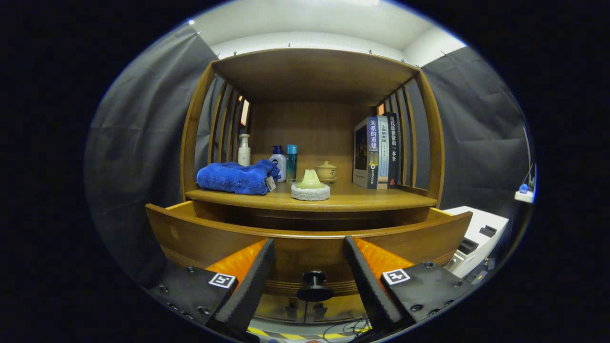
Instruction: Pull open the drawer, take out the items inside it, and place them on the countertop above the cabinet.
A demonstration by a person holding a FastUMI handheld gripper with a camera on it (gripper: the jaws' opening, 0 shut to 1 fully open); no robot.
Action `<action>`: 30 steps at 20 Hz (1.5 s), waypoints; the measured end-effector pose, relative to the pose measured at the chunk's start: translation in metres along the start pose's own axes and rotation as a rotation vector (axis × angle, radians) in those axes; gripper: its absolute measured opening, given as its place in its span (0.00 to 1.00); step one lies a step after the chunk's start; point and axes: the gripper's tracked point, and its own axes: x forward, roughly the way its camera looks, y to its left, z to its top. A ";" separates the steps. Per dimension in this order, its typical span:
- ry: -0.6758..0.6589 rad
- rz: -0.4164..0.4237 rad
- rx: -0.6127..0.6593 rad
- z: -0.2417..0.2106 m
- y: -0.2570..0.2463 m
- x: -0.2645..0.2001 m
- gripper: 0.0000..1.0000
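Observation:
The wooden cabinet's drawer [200, 238] stands pulled out below the countertop [371, 200]; its tall front panel hides whatever lies inside. My gripper [309, 239] is open, fingers spread wide in front of that panel. The drawer's black knob [314, 286] sits between the fingers, clear of both. On the countertop rest a crumpled blue towel [236, 177], a pale yellow-green piece on a round grey pad [310, 186], a lidded tea cup [326, 170], a few bottles [279, 162] and a few upright books [379, 152].
Slatted wooden sides and a roof board [314, 71] enclose the countertop. A white box-like unit [479, 233] stands right of the drawer. A power strip [524, 194] hangs further right. Yellow-black tape [286, 335] and cables lie on the floor below.

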 end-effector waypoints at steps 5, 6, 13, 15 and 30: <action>0.009 -0.002 0.015 0.001 0.000 0.023 0.98; 0.009 -0.002 0.011 0.002 0.000 0.028 0.98; 0.119 -0.010 -0.007 -0.031 0.003 0.056 0.99; 0.118 -0.010 0.029 -0.031 0.004 0.067 0.99; 0.119 -0.023 -0.040 -0.034 0.006 0.090 1.00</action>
